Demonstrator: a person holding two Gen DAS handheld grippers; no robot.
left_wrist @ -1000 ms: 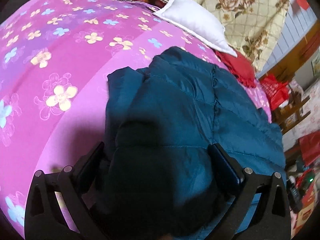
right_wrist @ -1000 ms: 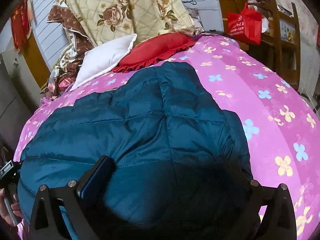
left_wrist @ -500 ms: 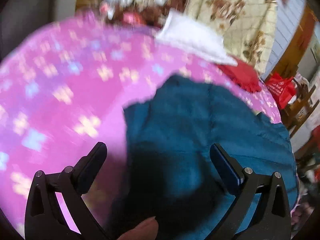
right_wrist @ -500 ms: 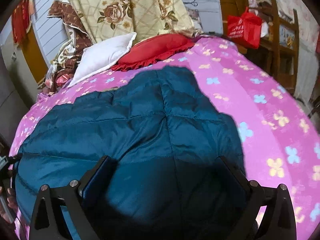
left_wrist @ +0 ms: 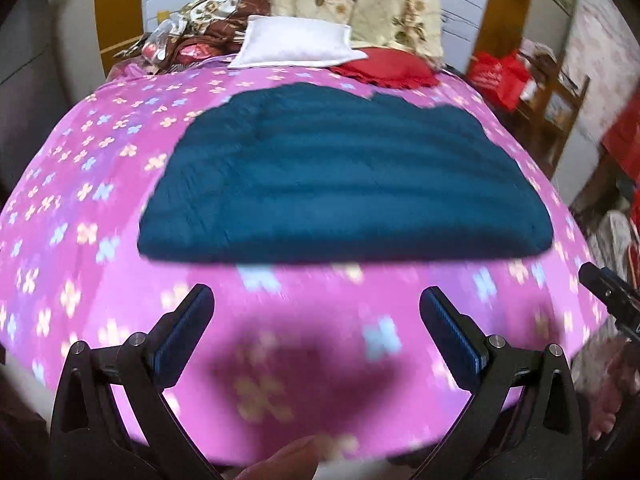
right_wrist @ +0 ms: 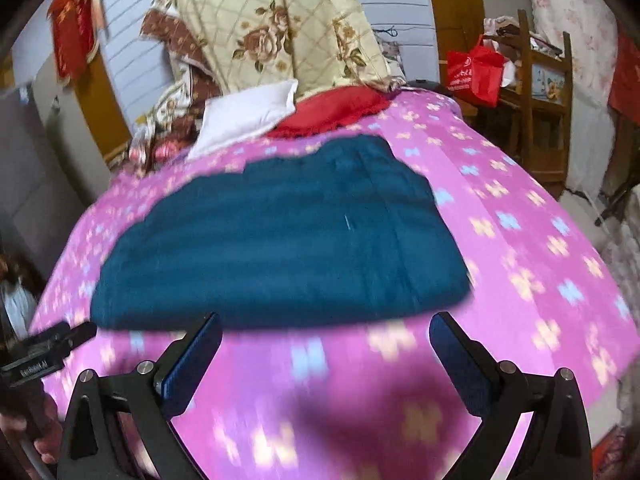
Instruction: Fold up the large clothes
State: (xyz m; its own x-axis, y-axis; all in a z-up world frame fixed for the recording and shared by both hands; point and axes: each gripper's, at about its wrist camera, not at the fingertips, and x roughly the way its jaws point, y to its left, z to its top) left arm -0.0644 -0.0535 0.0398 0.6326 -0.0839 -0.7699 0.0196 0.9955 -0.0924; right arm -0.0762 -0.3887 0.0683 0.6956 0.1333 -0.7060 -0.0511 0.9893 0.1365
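A dark teal quilted jacket (left_wrist: 340, 176) lies folded into a wide flat block on the pink flowered bedspread (left_wrist: 80, 200); it also shows in the right wrist view as the jacket (right_wrist: 288, 236). My left gripper (left_wrist: 316, 316) is open, held back from the jacket's near edge, with only bedspread between its fingers. My right gripper (right_wrist: 326, 340) is open too, just short of the same edge, with nothing in it. The other gripper's tip shows at each view's side. Both views are motion-blurred.
A white pillow (left_wrist: 296, 42) and a red cushion (left_wrist: 388, 70) lie at the head of the bed, with a floral quilt (right_wrist: 276, 28) piled behind. A wooden rack (right_wrist: 544, 96) with a red bag (right_wrist: 476, 70) stands at the right.
Both grippers have pulled back off the jacket toward the bed's near edge. The jacket, which filled both views before, now lies apart from them, folded flat.
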